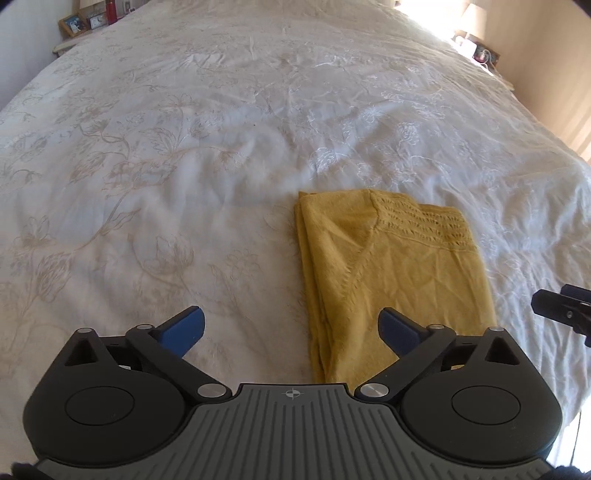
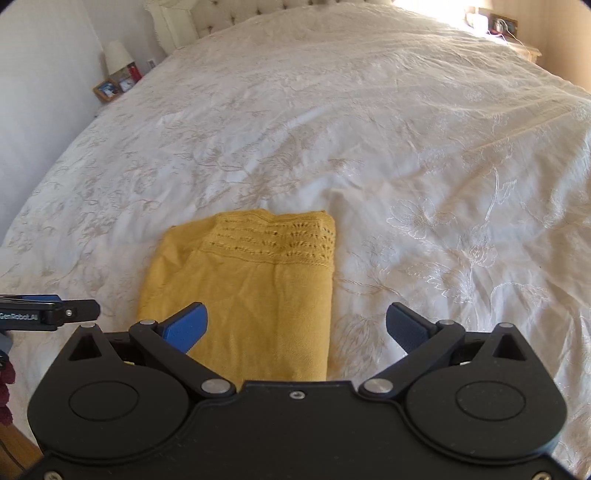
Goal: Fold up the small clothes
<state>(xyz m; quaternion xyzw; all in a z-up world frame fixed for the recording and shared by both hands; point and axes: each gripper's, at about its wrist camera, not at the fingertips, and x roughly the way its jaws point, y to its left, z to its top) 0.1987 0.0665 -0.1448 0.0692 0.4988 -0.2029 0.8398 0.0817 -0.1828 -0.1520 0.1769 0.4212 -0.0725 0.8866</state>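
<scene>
A mustard-yellow knit garment (image 1: pixel 395 273) lies folded into a neat rectangle on the white bedspread (image 1: pixel 184 166), with its lace-knit band at the far end. It also shows in the right wrist view (image 2: pixel 255 291). My left gripper (image 1: pixel 291 332) is open and empty, hovering over the garment's near left edge. My right gripper (image 2: pixel 297 328) is open and empty, hovering over the garment's near right edge. The tip of the right gripper (image 1: pixel 563 308) shows at the right edge of the left view. The left gripper (image 2: pixel 48 310) shows at the left edge of the right view.
The embroidered white bedspread (image 2: pixel 406 147) covers a large bed. A nightstand with a lamp (image 2: pixel 116 55), photo frame (image 2: pixel 107 88) and red bottle stands at the far left. Another nightstand (image 2: pixel 524 48) with small items stands at the far right. A tufted headboard (image 2: pixel 229 14) is at the back.
</scene>
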